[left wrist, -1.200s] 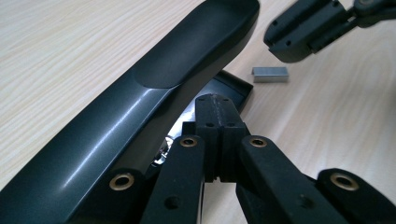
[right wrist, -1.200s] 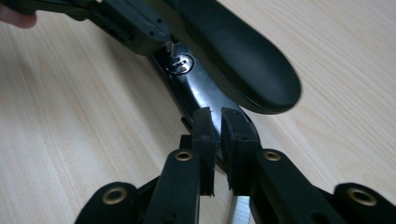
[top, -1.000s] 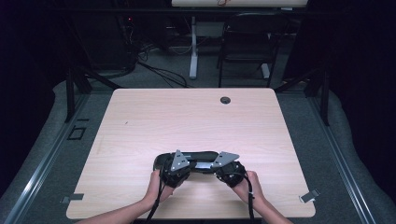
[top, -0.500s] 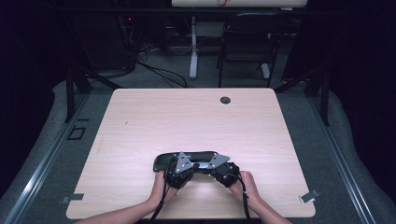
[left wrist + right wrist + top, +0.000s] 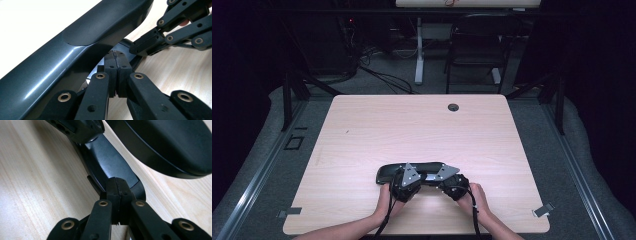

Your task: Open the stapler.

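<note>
From the high view, your two hands sit at the near edge of the wooden table [image 5: 422, 125], left gripper [image 5: 404, 184] and right gripper [image 5: 455, 184] close together. A long dark curved case [image 5: 412, 170], perhaps an open glasses case, lies just beyond them, near the table's middle.

In the left gripper view, your jaws are pressed together, seemingly pinching a thin edge of the case's lower shell [image 5: 120, 50] under its grey lid [image 5: 75, 45]; the other gripper [image 5: 180, 27] reaches in from the right.

In the right gripper view, your jaws are likewise pressed together on the lower shell [image 5: 110, 167] beside the lid [image 5: 170, 145]. Both grips look made; the opening or closing itself seems left to do.
</note>
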